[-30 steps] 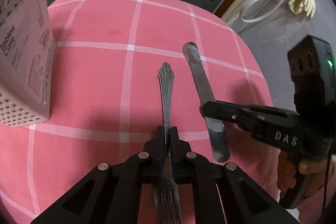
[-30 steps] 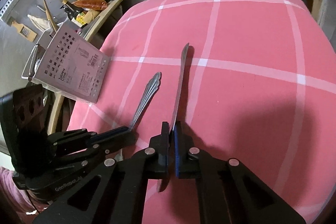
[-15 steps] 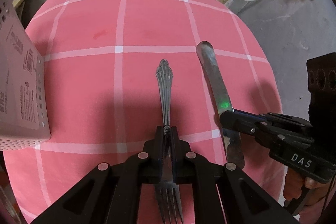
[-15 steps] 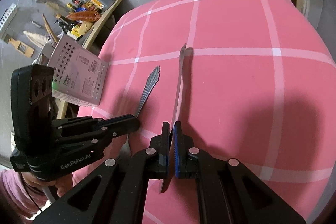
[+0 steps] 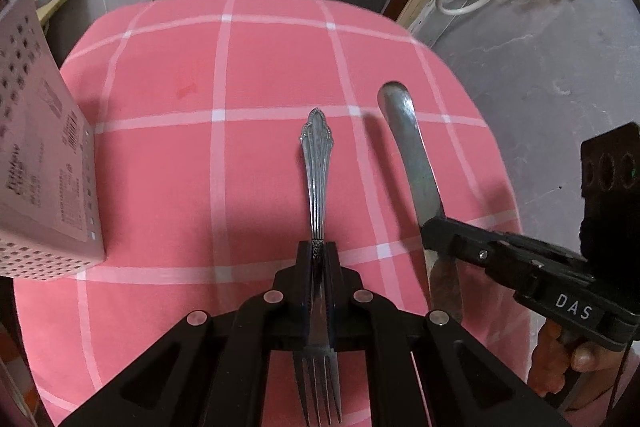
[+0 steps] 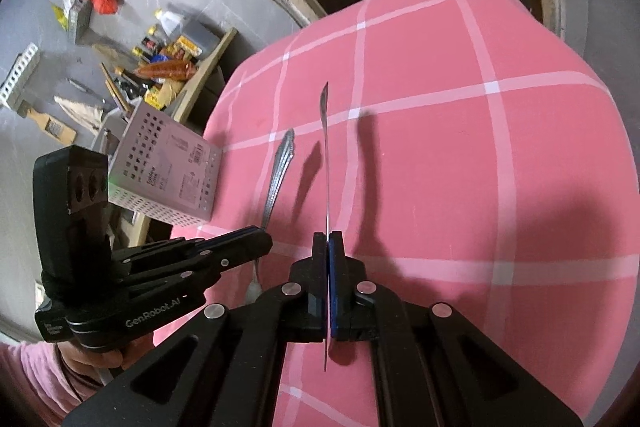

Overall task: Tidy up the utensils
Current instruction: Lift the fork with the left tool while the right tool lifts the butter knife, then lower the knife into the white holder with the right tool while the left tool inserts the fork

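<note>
Basket (image 6: pixel 168 175) stands upright; contents cannot be seen

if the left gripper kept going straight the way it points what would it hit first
Probably the pink tablecloth. The left gripper, shut on the fork, points down at bare cloth, with the basket off to one side.

Fork (image 5: pixel 318 183) neck buried between the pads of the left gripper (image 5: pixel 319 257), tine tips cut by the bottom edge; knife (image 5: pixel 416 163) middle covered by the right gripper (image 5: pixel 434 237), edge-on elsewhere, a mere sliver; perforated holder (image 5: pixel 52 163) cropped at the left border, contents unseen, label print too small to read; floor clutter (image 6: pixel 168 59) beyond the pink cloth (image 5: pixel 240 147) too small to tell.
</note>
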Available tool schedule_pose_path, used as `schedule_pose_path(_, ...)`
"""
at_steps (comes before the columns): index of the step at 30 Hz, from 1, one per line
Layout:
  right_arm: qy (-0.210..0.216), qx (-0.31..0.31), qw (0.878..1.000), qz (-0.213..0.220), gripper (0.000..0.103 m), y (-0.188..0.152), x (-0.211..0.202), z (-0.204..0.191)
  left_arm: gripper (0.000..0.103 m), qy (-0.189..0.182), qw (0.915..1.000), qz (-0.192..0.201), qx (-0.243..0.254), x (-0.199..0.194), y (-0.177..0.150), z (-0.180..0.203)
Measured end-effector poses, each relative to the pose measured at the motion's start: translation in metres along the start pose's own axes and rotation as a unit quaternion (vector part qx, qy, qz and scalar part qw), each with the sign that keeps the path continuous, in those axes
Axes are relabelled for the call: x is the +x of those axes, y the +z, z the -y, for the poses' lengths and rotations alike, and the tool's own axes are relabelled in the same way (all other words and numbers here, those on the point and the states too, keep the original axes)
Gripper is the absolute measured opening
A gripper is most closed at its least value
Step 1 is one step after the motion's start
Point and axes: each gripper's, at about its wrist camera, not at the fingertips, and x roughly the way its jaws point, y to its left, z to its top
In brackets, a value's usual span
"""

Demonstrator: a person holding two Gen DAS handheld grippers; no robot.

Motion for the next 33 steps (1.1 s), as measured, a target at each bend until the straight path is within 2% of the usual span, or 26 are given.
schedule_pose_path(5, 0.014, 0.017, 0.999, 0.041, 0.001, -0.003, -0.017, -0.003, 0.006, -0.009, 0.9993, 0.035, -0.003, -0.022, 0.004, -0.001)
schedule_pose_path(13, 0.051, -0.01, 0.986, 0.159, 0.001, 0.01, -0.06, -0.045, 0.006, -0.032, 0.991, 0.129, -0.019, -0.095, 0.018, -0.015)
schedule_pose_path(17, 0.075, -0.027, 0.974, 0.211, 0.001, 0.025, -0.078, -0.073, 0.006, -0.035, 0.9832, 0.178, -0.015, -0.141, 0.03, -0.023)
schedule_pose_path(22, 0.112, -0.051, 0.961, 0.247, 0.001, 0.045, -0.084, -0.11, 0.006, -0.032, 0.9717, 0.233, -0.02, -0.195, 0.037, -0.042)
schedule_pose_path(29, 0.155, -0.084, 0.947, 0.27, 0.001, 0.064, -0.068, -0.167, 0.006, -0.002, 0.9521, 0.304, -0.035, -0.243, 0.05, -0.083)
schedule_pose_path(33, 0.174, -0.096, 0.939, 0.281, 0.001, 0.062, -0.048, -0.192, 0.006, 0.013, 0.9388, 0.34, -0.05, -0.245, 0.059, -0.111)
